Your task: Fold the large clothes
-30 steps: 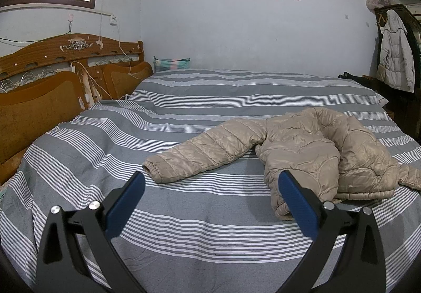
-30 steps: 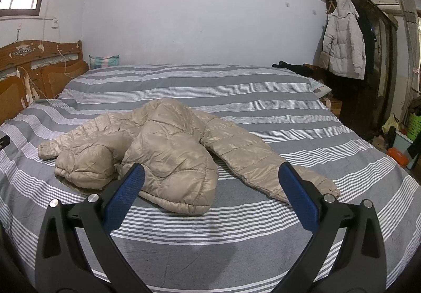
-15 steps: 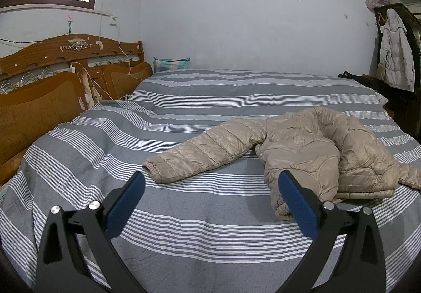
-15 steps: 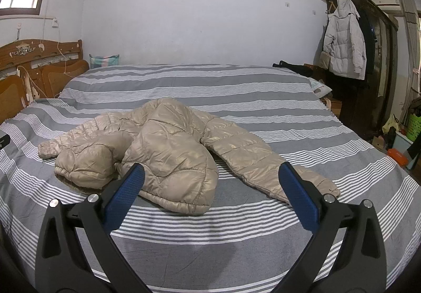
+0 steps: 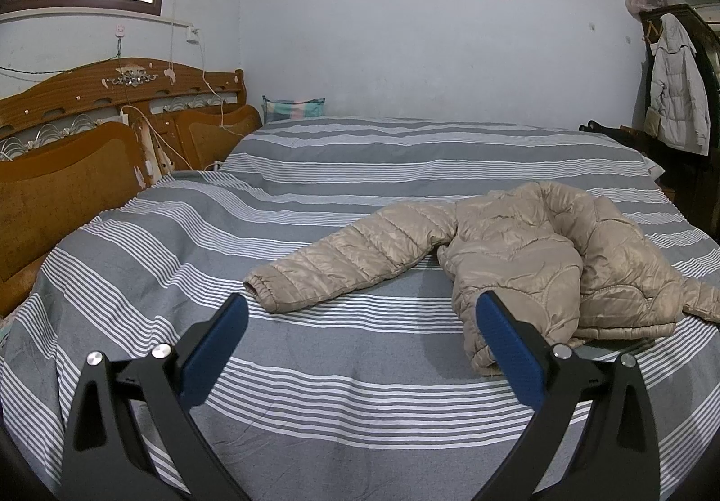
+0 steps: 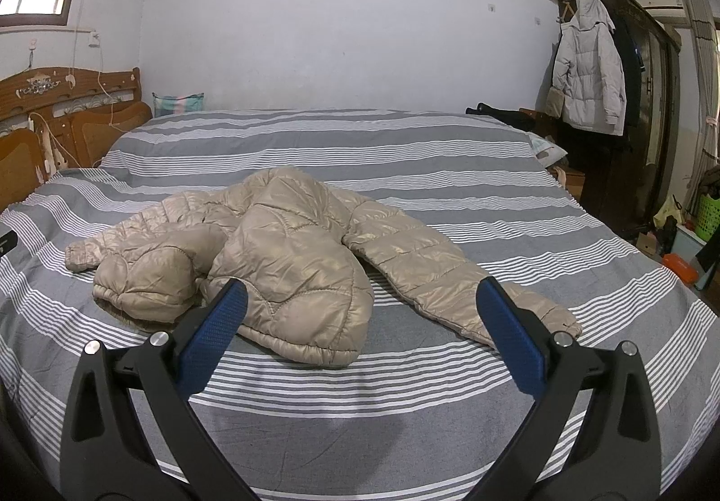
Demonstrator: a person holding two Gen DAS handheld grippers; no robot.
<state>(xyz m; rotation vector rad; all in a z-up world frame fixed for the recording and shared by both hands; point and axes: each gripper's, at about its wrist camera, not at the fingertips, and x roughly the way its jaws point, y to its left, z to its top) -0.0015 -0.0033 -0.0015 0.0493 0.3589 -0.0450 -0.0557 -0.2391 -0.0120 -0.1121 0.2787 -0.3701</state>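
A beige quilted puffer jacket point(image 5: 531, 258) lies crumpled on the grey-and-white striped bed point(image 5: 315, 366), one sleeve stretched out to the left. In the right wrist view the jacket point(image 6: 279, 249) lies at centre-left, its other sleeve reaching right. My left gripper point(image 5: 360, 312) is open and empty, held above the bed in front of the jacket's left sleeve. My right gripper point(image 6: 360, 307) is open and empty, held in front of the jacket's near hem.
A wooden headboard point(image 5: 67, 168) with hanging cables stands at the left. A dark wardrobe with a pale coat point(image 6: 589, 69) hung on it stands at the right. A green basket point(image 6: 711, 215) and clutter sit on the floor beyond the bed's right edge.
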